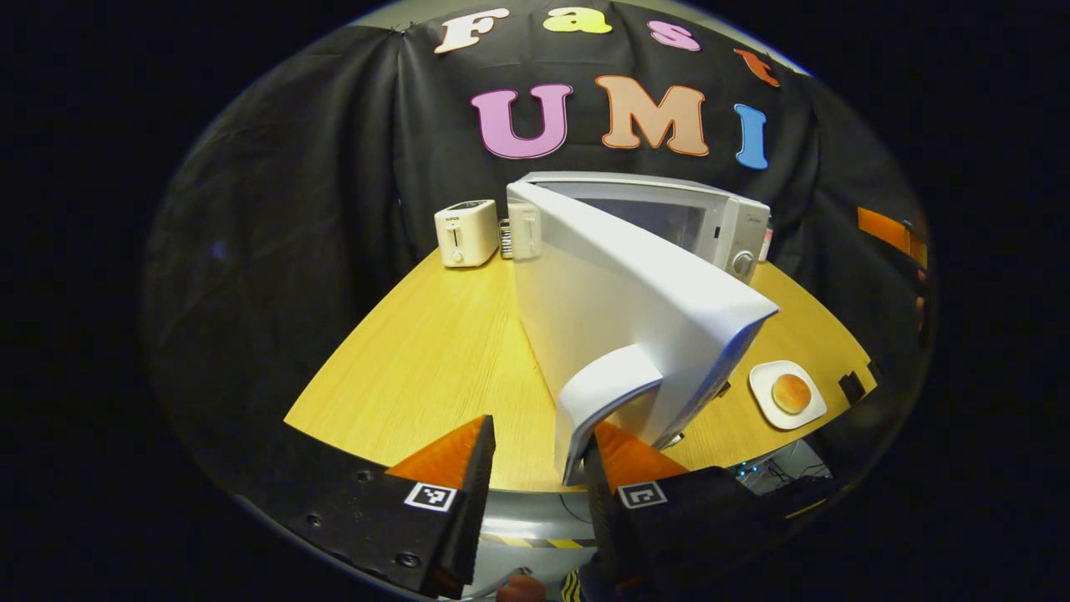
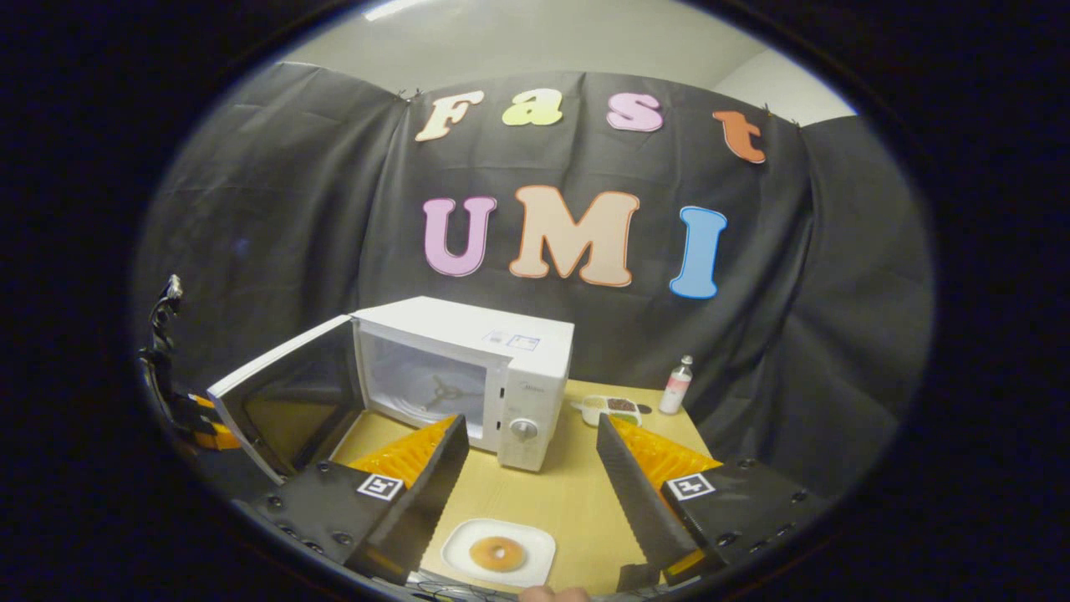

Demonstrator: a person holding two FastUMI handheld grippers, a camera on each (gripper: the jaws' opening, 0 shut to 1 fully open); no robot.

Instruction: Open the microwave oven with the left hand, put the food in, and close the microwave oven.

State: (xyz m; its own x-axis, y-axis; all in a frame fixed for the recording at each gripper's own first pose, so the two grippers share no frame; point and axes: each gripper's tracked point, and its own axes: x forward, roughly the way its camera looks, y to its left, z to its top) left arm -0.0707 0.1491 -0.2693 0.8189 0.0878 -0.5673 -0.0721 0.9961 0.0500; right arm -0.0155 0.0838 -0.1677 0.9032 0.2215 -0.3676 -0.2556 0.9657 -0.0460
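The microwave (image 2: 468, 376) is standing toward the back of the table (image 1: 435, 351), its door (image 1: 627, 309) swinging wide open toward the front edge. In the left gripper view the left gripper (image 1: 535, 468) is sitting at the door's handle (image 1: 598, 401): the handle's lower end is lying between the two fingers, right beside the right-hand finger (image 1: 623, 456), while the left-hand finger is standing apart from it with a clear gap. The jaws are standing moderately open, not both pressing on the handle. Whether the right-hand finger is actually touching the handle cannot be told.

The bun (image 2: 496, 553) is lying on a white plate (image 2: 535, 543) near the front edge of the table, in front of the microwave's control side. In the right gripper view the right gripper (image 2: 531, 477) is hovering above the plate with its fingers spread wide, holding nothing; the plate is showing low between them. The oven cavity is showing its glass turntable (image 2: 426, 393).

A toaster (image 1: 466, 232) is standing at the back left corner of the table, left of the microwave. A bottle (image 2: 676, 385) and a small tray (image 2: 608, 408) are sitting at the back right, beside the microwave.
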